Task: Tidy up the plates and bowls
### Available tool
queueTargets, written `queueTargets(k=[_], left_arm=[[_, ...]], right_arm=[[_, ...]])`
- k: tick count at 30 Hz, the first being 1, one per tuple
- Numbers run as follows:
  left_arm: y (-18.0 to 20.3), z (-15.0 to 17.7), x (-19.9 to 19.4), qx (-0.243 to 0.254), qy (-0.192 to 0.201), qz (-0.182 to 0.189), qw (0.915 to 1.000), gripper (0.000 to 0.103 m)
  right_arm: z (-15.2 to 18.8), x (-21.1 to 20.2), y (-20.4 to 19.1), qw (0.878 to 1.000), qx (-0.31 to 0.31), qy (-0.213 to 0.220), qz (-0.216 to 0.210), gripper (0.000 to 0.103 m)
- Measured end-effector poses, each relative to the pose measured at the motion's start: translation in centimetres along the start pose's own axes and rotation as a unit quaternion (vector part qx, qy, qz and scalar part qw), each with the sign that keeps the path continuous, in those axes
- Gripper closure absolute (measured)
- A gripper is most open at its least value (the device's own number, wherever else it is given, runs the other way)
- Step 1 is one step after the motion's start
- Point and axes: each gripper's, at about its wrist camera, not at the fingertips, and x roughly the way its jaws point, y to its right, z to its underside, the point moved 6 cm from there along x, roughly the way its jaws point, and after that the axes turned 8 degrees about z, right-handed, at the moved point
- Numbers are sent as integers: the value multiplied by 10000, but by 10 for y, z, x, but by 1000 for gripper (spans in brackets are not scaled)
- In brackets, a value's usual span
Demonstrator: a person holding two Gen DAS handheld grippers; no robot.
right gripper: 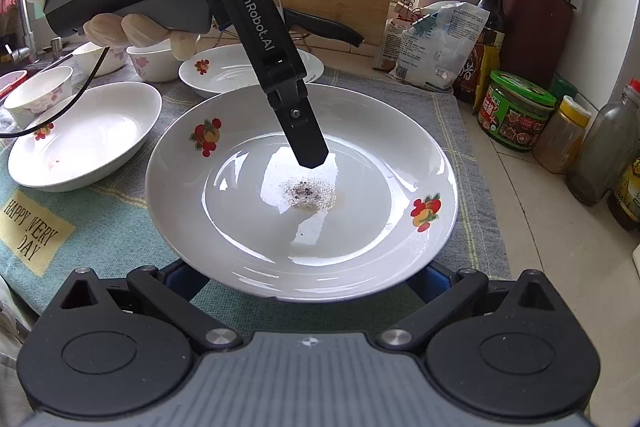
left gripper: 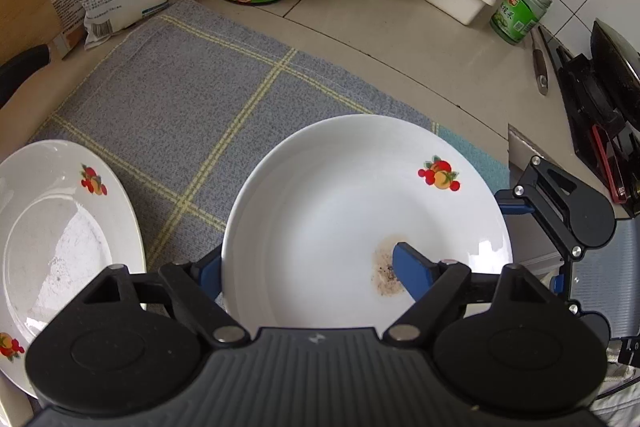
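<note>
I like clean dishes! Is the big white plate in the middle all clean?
No, the plate has a brownish speckled stain in its middle.

Stained plate point(left gripper: 360, 203) btwn left hand-held gripper point(left gripper: 312, 269) fingers

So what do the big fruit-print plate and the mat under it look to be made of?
Plate: probably glazed white ceramic or porcelain, since it is glossy with sharp window glare and printed fruit decals. Mat: woven fabric, matte grey-blue with yellow stripes, with visible weave and a stitched hem.
</note>
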Motion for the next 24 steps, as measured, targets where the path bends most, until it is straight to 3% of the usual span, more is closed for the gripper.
queueTargets(k=[24], left_arm=[[-29, -56, 28, -46, 149, -157, 9998, 21]], right_arm=[[-19, 46, 56, 10000, 38, -29, 85, 0]])
